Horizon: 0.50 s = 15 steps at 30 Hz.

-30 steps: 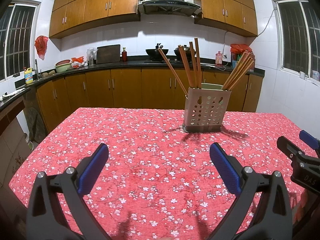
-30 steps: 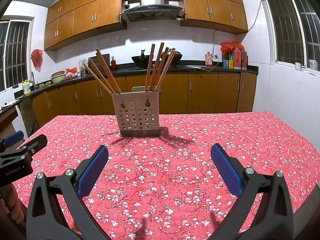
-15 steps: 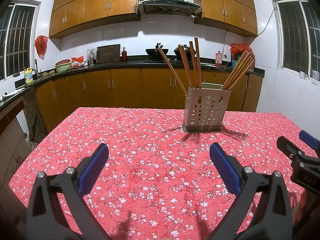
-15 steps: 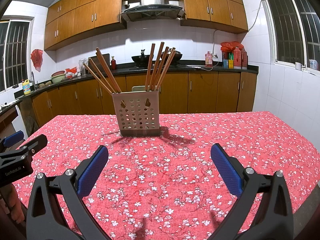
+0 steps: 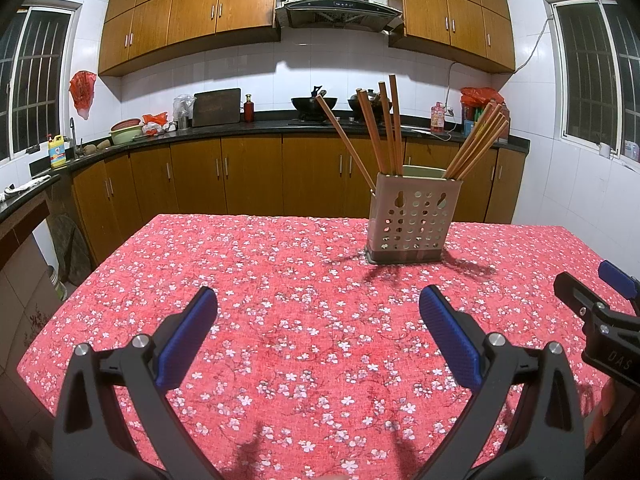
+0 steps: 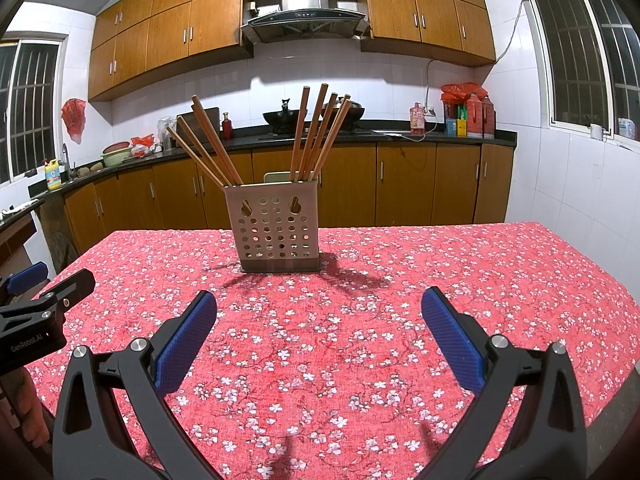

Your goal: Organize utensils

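Note:
A beige perforated utensil holder stands on the red floral tablecloth, far right of centre in the left wrist view and centre-left in the right wrist view. Several wooden chopsticks stand in it in two leaning groups. My left gripper is open and empty, low over the cloth, well short of the holder. My right gripper is open and empty too. Each gripper shows at the edge of the other's view.
The table's edges fall off on the left, right and far sides. Behind it runs a kitchen counter with a wok, bottles and bowls, and brown cabinets below. Windows are on both side walls.

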Available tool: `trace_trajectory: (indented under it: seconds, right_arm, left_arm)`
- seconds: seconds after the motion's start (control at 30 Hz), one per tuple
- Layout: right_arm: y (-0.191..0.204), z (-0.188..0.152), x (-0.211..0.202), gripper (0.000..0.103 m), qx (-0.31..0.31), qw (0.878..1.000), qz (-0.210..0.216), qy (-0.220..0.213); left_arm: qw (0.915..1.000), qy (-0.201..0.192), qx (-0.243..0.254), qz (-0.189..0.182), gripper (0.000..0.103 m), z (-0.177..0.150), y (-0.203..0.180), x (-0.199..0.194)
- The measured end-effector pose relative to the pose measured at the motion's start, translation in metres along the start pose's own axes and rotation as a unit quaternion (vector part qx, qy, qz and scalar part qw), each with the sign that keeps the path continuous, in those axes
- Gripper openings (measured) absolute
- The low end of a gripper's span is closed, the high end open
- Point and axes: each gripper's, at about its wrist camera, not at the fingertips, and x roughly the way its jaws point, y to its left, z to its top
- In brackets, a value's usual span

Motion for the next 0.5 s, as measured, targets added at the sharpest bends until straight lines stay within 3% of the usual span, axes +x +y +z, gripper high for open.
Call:
trace_trajectory:
  seconds: [0.5]
  right_arm:
    - [-0.0003,0.0008,0.0008,0.101,0.001,1.000,0.000,0.001]
  left_arm:
    - [1.0000,0.001,0.000,0.000,0.099,0.0003,-0.0007,-0.0001]
